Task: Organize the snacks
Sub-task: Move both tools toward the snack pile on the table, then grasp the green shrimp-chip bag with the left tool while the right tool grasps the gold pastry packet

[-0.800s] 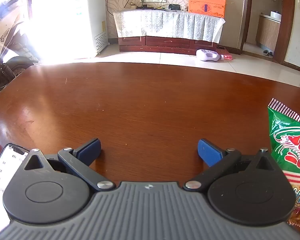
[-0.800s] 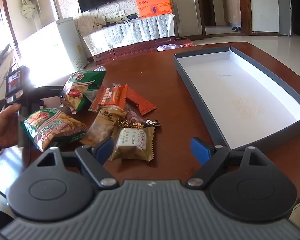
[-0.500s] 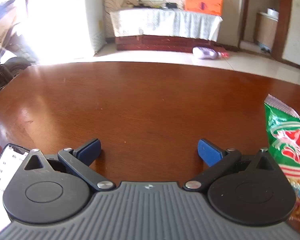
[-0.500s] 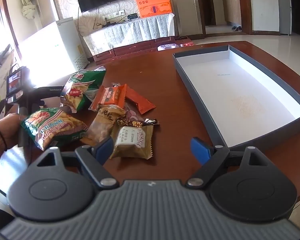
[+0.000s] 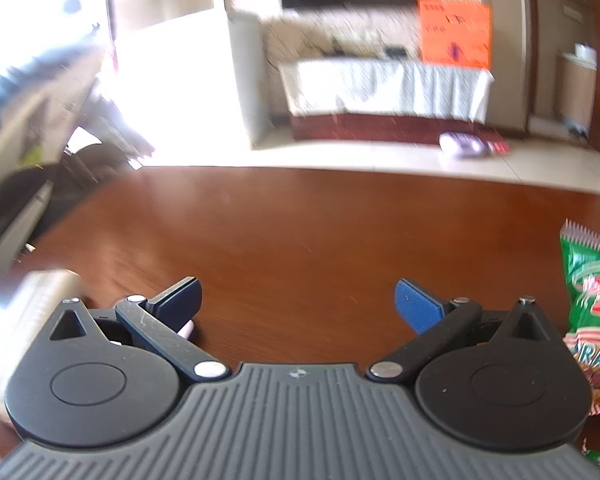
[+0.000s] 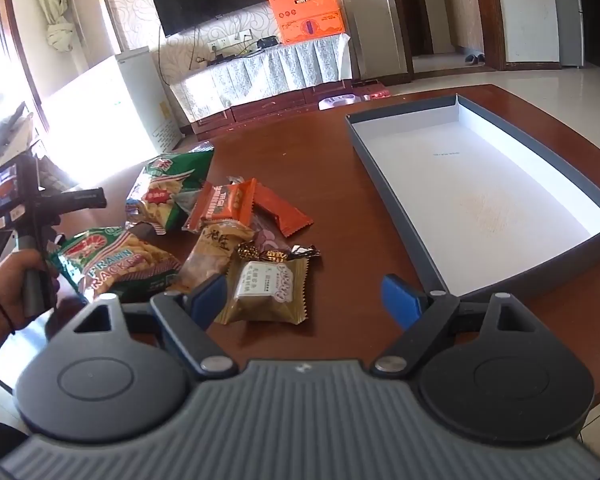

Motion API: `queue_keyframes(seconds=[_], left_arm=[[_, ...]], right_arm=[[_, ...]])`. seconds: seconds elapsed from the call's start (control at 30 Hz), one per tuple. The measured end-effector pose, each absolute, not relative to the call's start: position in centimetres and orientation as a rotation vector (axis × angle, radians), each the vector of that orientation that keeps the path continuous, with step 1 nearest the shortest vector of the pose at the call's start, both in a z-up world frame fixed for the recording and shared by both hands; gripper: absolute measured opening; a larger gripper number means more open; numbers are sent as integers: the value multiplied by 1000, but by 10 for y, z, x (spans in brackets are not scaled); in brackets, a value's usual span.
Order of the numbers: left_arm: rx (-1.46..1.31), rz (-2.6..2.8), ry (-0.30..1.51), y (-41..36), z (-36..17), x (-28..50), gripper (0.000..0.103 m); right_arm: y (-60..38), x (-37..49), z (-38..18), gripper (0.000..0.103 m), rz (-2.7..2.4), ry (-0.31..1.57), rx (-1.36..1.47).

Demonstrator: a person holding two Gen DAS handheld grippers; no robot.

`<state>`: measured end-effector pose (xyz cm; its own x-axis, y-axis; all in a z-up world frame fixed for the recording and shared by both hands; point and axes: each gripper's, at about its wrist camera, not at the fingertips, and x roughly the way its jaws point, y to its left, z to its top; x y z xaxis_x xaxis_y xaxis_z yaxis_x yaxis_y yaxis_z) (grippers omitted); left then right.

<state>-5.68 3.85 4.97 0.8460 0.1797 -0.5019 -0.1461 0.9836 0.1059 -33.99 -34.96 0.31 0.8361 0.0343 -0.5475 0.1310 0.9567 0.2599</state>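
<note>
In the right wrist view a pile of snacks lies on the brown table point(image 6: 300, 148): a green prawn cracker bag point(image 6: 112, 264), a second green bag point(image 6: 168, 188), orange packets point(image 6: 224, 204), a tan wrapped cake point(image 6: 268, 288) and a gold candy point(image 6: 268, 254). My right gripper point(image 6: 304, 300) stands open just in front of the tan cake, touching nothing. A grey box with a white inside point(image 6: 388, 184) lies to the right, with nothing in it. My left gripper point(image 5: 298, 302) is open over bare table, with the prawn cracker bag point(image 5: 592, 312) at its right.
A person's hand point(image 6: 8, 288) holds the left gripper's handle at the table's left edge. A phone point(image 5: 28, 312), blurred, lies by the left gripper's left finger. Beyond the table are a white freezer point(image 6: 132, 96), a TV stand and an orange carton point(image 6: 308, 12).
The left wrist view has swung upward and is blurred, so more wall and the TV show. The right gripper and the snacks have kept still.
</note>
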Motion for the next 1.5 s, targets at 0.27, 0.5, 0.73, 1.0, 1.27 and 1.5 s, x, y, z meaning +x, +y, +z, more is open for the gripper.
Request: queue_keyframes(seconds=[0.27, 0.5, 0.73, 1.0, 1.27, 1.5], left_arm=[[-55, 57, 413, 25, 119, -148, 103], [-4, -15, 408, -31, 128, -234, 103], [-109, -117, 374, -63, 128, -308, 103], [-95, -194, 469, -54, 146, -330, 103], [11, -86, 528, -84, 133, -322, 103], [63, -82, 572, -95, 114, -307, 103]], right_arm=[[-343, -348, 13, 86, -9, 522, 264], [-343, -353, 15, 86, -7, 486, 284], [-335, -359, 17, 86, -2, 475, 196], [-361, -378, 25, 86, -77, 410, 242], [-352, -392, 31, 86, -19, 329, 187], [-346, -382, 23, 86, 29, 411, 184]])
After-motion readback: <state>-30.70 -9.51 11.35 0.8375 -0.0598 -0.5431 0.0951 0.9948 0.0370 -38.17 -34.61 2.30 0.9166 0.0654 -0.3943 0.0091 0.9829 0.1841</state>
